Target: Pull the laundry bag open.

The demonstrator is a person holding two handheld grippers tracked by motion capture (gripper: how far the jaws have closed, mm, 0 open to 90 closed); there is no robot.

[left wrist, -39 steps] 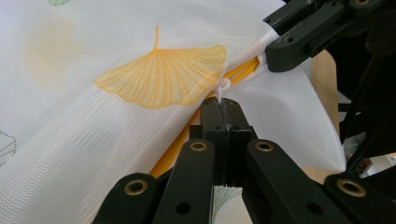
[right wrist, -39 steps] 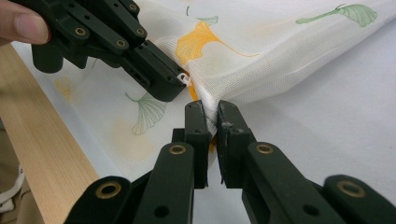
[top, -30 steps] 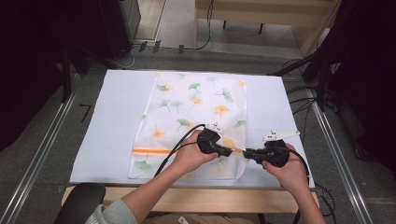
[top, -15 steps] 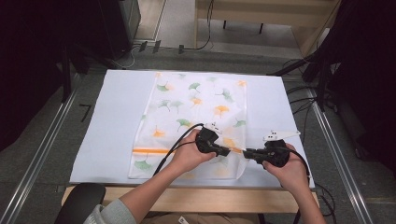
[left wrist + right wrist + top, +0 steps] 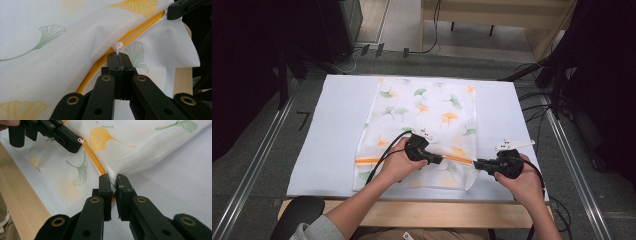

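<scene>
Fingers pinch a mesh bag on white table cover.

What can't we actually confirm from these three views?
- Zipper pull, left gripper view: its lower part sits between the left tool's closed jaws; shape there hidden.
- Bag edge, right gripper view: the right tool's jaws cover the pinched part; how much fabric they hold can't be told.
- Mesh bag, high view: hands cover part of the orange zipper; whether it is open there is unclear, and so are any contents.

high: overhead, forward-down | gripper views: close, level | shared: orange zipper
</scene>
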